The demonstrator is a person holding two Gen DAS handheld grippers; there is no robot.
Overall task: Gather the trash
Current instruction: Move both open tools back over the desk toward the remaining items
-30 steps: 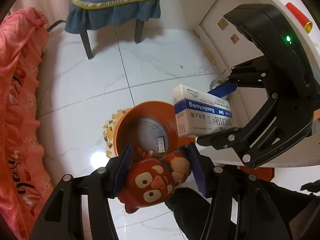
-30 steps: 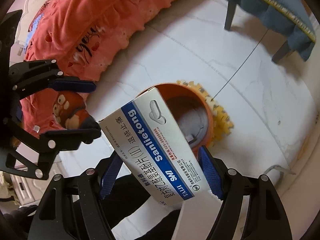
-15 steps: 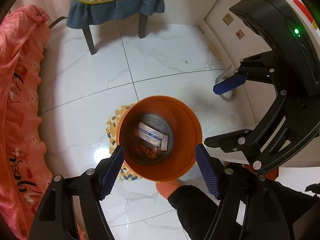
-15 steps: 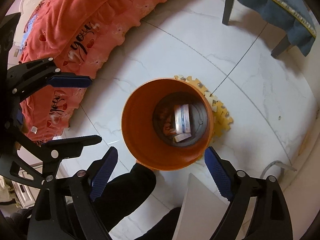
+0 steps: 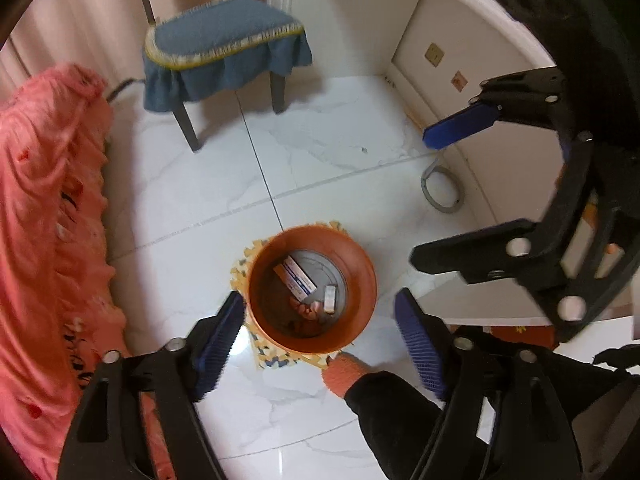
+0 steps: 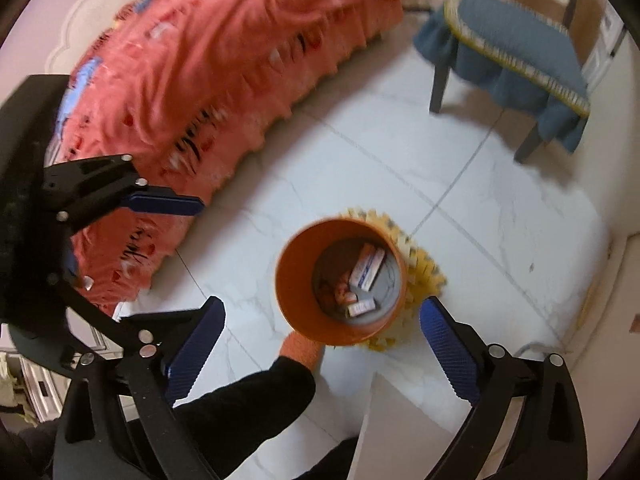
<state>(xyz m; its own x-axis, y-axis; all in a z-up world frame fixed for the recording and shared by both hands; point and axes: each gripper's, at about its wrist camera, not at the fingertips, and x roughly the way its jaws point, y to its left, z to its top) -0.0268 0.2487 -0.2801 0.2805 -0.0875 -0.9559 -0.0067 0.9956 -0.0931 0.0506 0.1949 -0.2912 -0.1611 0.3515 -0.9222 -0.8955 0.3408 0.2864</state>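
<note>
Box (image 5: pixel 298 278) inside orange bin (image 5: pixel 360 272); left gripper (image 5: pixel 320 340), right gripper (image 6: pixel 320 346) spread, empty.

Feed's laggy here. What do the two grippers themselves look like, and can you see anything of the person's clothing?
Both grippers are alike: the left gripper and right gripper have black angular linkage frames with silver rivets and bolts. Their fingers carry blue ribbed pads. No cables show on them. Below is a black trouser leg ending in an orange sock.
</note>
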